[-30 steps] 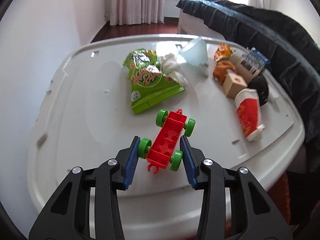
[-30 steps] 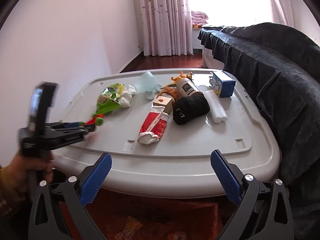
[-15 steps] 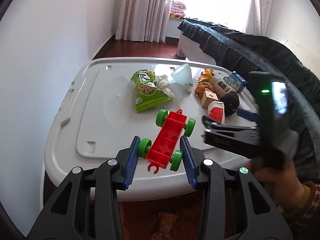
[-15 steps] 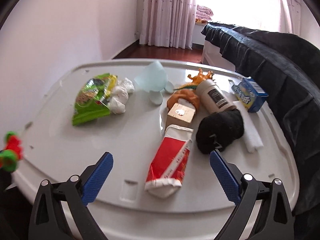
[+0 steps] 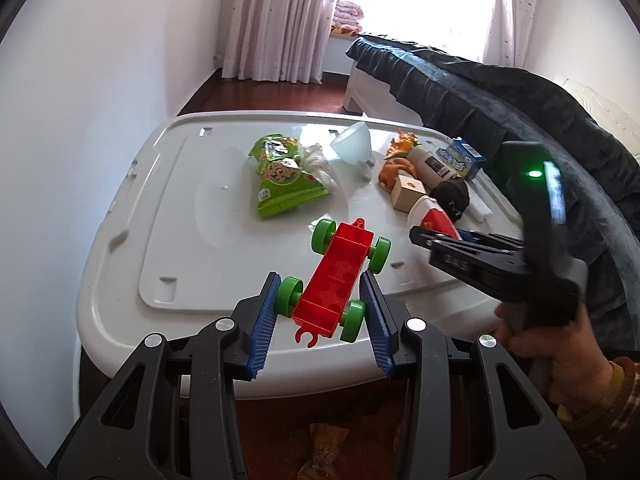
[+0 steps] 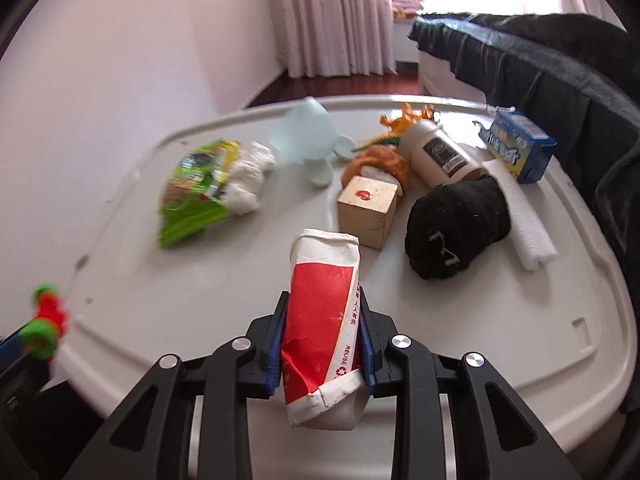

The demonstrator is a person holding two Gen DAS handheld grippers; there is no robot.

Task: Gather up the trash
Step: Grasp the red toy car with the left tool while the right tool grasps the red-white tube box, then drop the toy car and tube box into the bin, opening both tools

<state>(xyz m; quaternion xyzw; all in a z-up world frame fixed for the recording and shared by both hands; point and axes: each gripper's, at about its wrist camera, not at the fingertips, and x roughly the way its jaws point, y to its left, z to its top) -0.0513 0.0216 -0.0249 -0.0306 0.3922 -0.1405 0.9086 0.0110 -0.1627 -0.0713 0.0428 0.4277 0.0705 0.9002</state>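
the right gripper point(image 6: 322, 344) is clamped on the near end of the red and white paper cup point(image 6: 322, 308), a crushed piece of trash lying flat on the white worktop point(image 6: 460, 320). the cup's long axis runs straight away from the fingers, in line with them, so the blue pads press its two long sides and its far, open end points at the wooden block point(image 6: 368, 210) just beyond. the base of the cup sticks out toward the camera past the pads. since the hold is along the axis, a straight lift looks enough to clear it; the block and the black sock point(image 6: 456, 228) sit near the far end but apart from it.

the left gripper point(image 5: 322, 310) is closed on the rear of a red toy car point(image 5: 338, 276) with green wheels, held above the near edge of the worktop, its length angled up and to the right. that hand is taken up with a toy, not trash, so the right hand is the one on task.

farther off, the green snack bag point(image 6: 192, 192) lies to the left with a wad of white tissue point(image 6: 246, 180) touching it, likely the next trash. behind come a pale blue funnel point(image 6: 308, 136), a white bottle point(image 6: 436, 152), a blue carton point(image 6: 518, 146) and a strip of white foam point(image 6: 528, 232) on the right.
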